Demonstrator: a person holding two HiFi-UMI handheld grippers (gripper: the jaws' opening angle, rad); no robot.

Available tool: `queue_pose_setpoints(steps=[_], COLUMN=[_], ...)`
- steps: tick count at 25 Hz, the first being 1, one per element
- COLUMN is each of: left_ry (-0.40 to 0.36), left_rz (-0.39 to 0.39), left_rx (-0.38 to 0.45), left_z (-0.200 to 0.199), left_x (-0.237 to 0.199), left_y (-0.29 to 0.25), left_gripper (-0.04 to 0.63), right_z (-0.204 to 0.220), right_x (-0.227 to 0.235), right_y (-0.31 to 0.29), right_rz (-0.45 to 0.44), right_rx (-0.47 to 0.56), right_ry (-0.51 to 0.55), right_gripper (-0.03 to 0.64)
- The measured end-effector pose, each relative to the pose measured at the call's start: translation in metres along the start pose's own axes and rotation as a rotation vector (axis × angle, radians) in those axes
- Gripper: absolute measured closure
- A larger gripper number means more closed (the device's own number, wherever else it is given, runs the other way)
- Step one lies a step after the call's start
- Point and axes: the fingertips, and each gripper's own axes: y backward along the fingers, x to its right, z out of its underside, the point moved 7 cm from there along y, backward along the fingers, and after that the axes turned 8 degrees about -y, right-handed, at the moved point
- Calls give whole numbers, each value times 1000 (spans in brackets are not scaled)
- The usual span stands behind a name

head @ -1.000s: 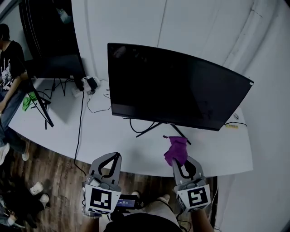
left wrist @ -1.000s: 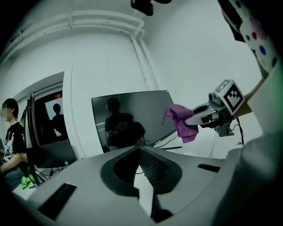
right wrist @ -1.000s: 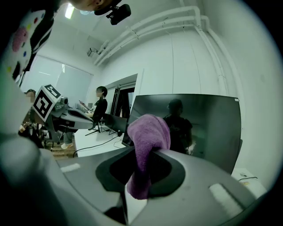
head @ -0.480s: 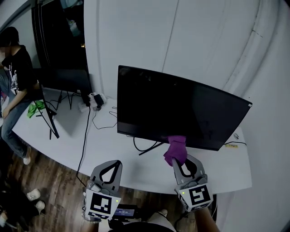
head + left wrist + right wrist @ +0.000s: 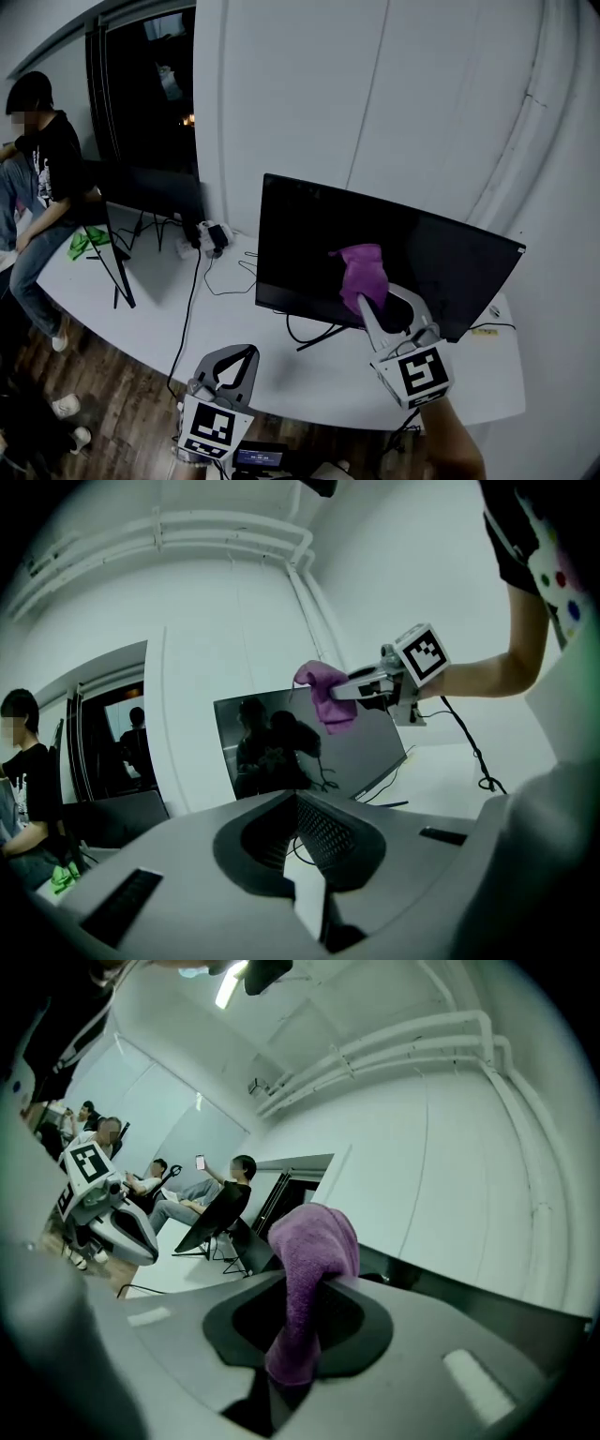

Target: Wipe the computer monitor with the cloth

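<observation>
In the head view the right gripper (image 5: 367, 300) holds the cloth (image 5: 361, 272) mid-frame before the monitor (image 5: 300, 234), the left gripper view shows the left gripper (image 5: 246, 352) closed and empty, and the right gripper view shows the cloth pinched, so wiping seems barely begun.

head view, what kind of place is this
Likely an office or lab workroom: a long white desk carries a computer monitor and a second monitor, cables trail across it, and a person sits by its left end.

Wht walls (image 5: 441, 112), wood flr (image 5: 103, 370), wht desk (image 5: 234, 323), dark doorway (image 5: 150, 89).
</observation>
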Motion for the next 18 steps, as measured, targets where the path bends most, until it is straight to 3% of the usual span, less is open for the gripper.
queue_pose_setpoints(steps=[12, 18], left_ry=[-4, -9], left_rz=[-20, -26], left_rx=[-2, -2], left_z=[1, 1], left_x=[-13, -14], left_y=[-3, -3], left_gripper=[591, 591], right_z=[-84, -114], right_x=[35, 46], right_y=[-83, -129], right_rz=[-36, -55], right_rx=[82, 63], right_ry=[236, 360], right_gripper=[548, 548])
